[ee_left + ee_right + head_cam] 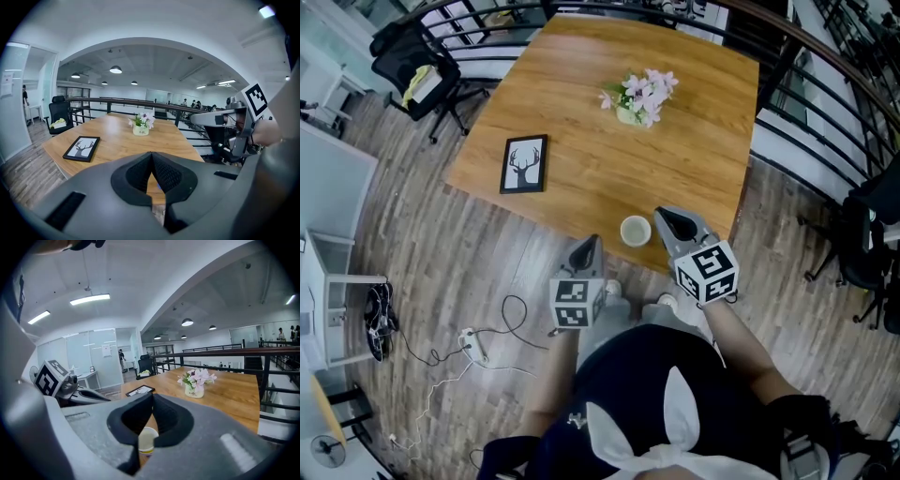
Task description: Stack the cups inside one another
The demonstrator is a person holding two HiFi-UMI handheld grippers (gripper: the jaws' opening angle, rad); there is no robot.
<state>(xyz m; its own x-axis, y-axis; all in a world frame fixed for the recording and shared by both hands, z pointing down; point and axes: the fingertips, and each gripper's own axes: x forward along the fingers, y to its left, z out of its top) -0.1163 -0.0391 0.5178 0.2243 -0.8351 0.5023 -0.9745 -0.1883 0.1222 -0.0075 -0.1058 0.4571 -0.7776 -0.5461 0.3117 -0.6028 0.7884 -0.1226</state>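
Observation:
A white paper cup (635,230) stands upright near the front edge of the wooden table (581,103). In the right gripper view the same cup (147,440) shows below the meeting jaws, with a coloured band near its base. My right gripper (662,215) hangs just right of the cup, shut and holding nothing. Off the table's front edge, left of the cup, my left gripper (593,241) is also shut and empty, and its dark pads (161,173) touch each other. The right gripper (220,118) also appears in the left gripper view at the right.
A small pot of pink flowers (639,97) sits mid-table and a framed deer picture (525,163) lies at the left. A black railing (825,66) runs behind the table. An office chair (417,66) stands at far left. Cables (478,342) lie on the wooden floor.

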